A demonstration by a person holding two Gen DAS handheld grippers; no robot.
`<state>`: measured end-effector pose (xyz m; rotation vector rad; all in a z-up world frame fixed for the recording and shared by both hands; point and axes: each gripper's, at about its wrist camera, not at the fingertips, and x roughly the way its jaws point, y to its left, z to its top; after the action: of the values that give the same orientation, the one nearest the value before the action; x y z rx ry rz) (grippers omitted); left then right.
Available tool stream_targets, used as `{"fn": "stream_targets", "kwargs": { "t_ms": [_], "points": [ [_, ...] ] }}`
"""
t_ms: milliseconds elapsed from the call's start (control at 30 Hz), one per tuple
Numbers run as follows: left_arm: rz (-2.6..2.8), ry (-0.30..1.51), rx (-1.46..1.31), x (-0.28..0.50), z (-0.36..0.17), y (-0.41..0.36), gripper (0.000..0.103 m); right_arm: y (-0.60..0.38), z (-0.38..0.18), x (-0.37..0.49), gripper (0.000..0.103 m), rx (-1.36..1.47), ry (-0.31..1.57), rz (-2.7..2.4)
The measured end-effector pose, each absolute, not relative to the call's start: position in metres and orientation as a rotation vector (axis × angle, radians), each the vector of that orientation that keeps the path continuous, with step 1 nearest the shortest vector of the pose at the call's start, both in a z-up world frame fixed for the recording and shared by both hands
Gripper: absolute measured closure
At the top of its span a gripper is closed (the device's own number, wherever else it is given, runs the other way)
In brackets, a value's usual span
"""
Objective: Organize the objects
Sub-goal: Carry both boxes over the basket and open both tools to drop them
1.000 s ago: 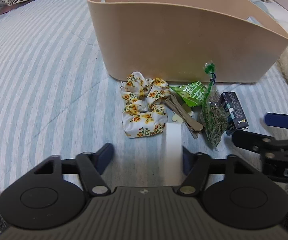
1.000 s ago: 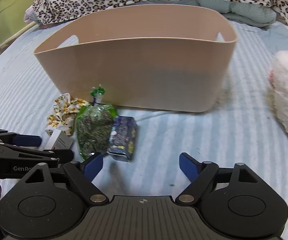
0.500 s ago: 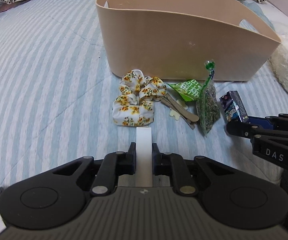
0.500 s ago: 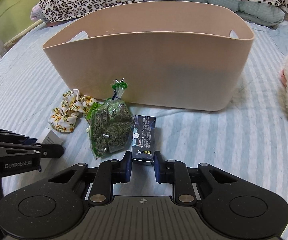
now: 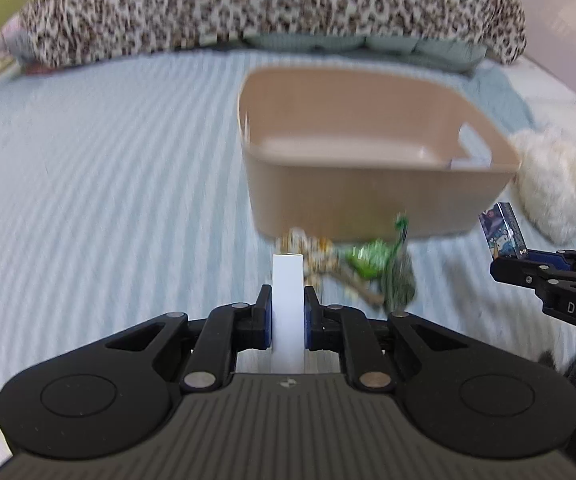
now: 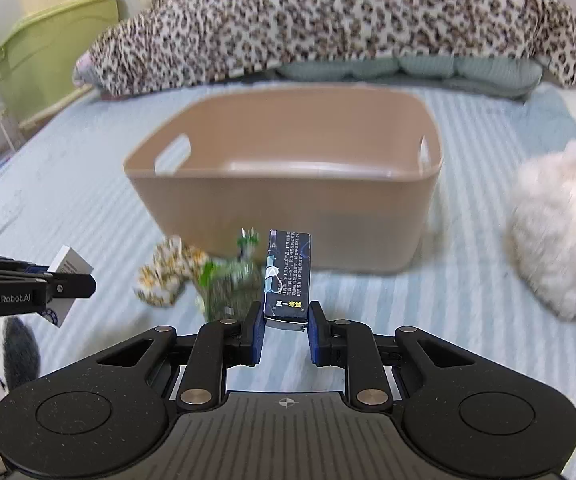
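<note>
Left hand-held gripper [image 5: 286, 318]: clamped on a white box [image 5: 286, 304], which stands up between the blue pads and is raised off the bed [image 5: 107, 200]. In the right wrist view the same box shows at the left edge, tilted, with print on its side.

Right hand-held gripper [image 6: 285, 334]: closed on the lower end of a dark blue box [image 6: 288, 274] with small printed text, held upright and clear of the bed. In the left wrist view this box pokes up above the gripper's tips at the far right.

Beige bin [image 6: 288, 216]: sits on the striped blue bed ahead of both grippers, open at the top, with a cut-out handle at each end. As far as I can see inside, only its bare floor shows.

Items left on the bed: a floral scrunchie [image 6: 167, 276], a clear bag of dried green leaves [image 6: 227, 284] tied with a green ribbon, and a bright green packet [image 5: 368, 258] lie just in front of the bin's near wall. They are blurred in both views.

Surroundings: a leopard-print blanket [image 6: 328, 20] is heaped at the far end of the bed, a fluffy white plush [image 6: 560, 232] lies right of the bin, and a green storage box [image 6: 47, 52] stands beyond the bed on the left.
</note>
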<state>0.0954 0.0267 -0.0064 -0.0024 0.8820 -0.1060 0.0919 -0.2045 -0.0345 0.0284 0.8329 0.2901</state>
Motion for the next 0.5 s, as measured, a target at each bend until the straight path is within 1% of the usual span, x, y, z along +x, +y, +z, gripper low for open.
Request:
{"fn": "stream_targets", "kwargs": {
  "t_ms": [233,400,500],
  "points": [
    [-0.127,0.772,0.037,0.115,0.033,0.013,0.087,-0.21,0.009,0.105,0.083,0.025,0.719,0.277],
    [-0.126,0.719,0.077,0.14,0.042,-0.003,0.087,-0.211,0.029,0.129,0.083,0.019,0.665,0.261],
    [-0.112,0.712,0.077,0.16,0.039,-0.011,0.087,-0.21,0.033,0.144,0.083,0.015,0.648,0.255]
  ]
}}
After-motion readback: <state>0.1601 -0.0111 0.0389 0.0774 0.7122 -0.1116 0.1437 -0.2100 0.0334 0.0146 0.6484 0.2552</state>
